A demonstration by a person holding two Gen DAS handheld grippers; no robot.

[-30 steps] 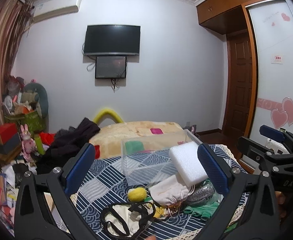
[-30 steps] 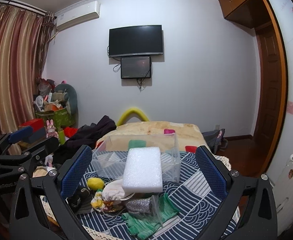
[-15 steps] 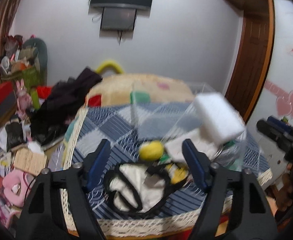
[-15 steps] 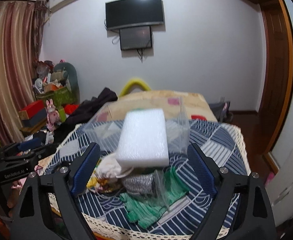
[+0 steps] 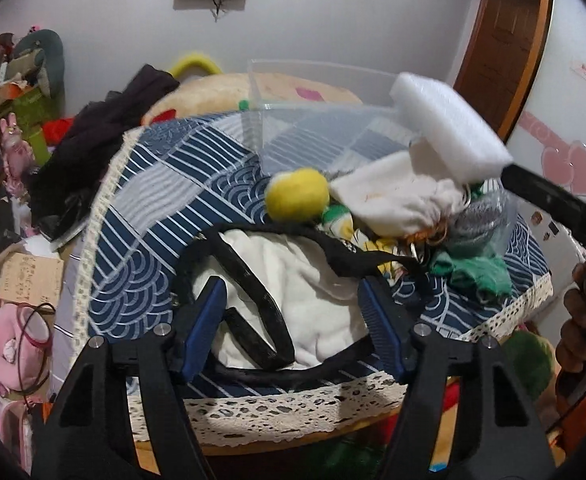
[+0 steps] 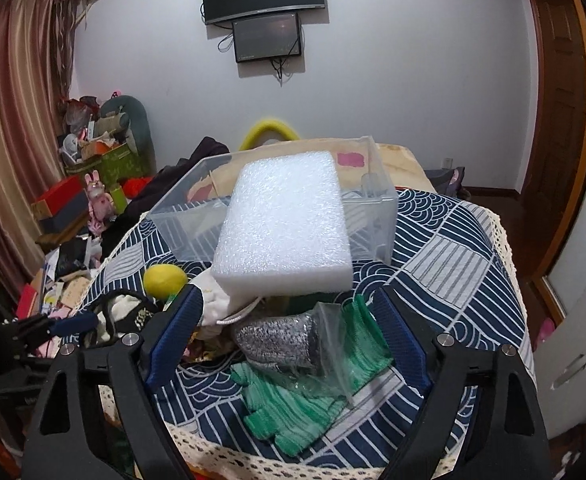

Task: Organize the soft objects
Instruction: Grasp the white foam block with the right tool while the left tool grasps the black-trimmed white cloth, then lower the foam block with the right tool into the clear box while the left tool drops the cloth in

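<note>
A pile of soft things lies on the blue patterned tablecloth (image 5: pixel 153 200): a white foam block (image 6: pixel 285 224) on top, a white drawstring pouch (image 5: pixel 397 200), a yellow plush ball (image 5: pixel 297 198), a silver scrubber in a plastic bag (image 6: pixel 277 338), green gloves (image 6: pixel 313 392), and a white cloth with a black strap (image 5: pixel 293 292). A clear plastic bin (image 6: pixel 373 200) stands behind the pile. My left gripper (image 5: pixel 293 328) is open over the white cloth. My right gripper (image 6: pixel 289 336) is open around the scrubber, just below the foam block.
The table's lace-trimmed front edge (image 5: pixel 293 408) is close below both grippers. A bed with a beige blanket (image 6: pixel 393 160) and dark clothes (image 5: pixel 105 128) lies behind. Clutter and toys (image 5: pixel 13 340) cover the floor at left. A door (image 6: pixel 557 120) is at right.
Both grippers have dropped and tilted down toward the table and moved in close to the pile. The left now hovers over the white cloth, the right over the scrubber. Nothing is gripped.
</note>
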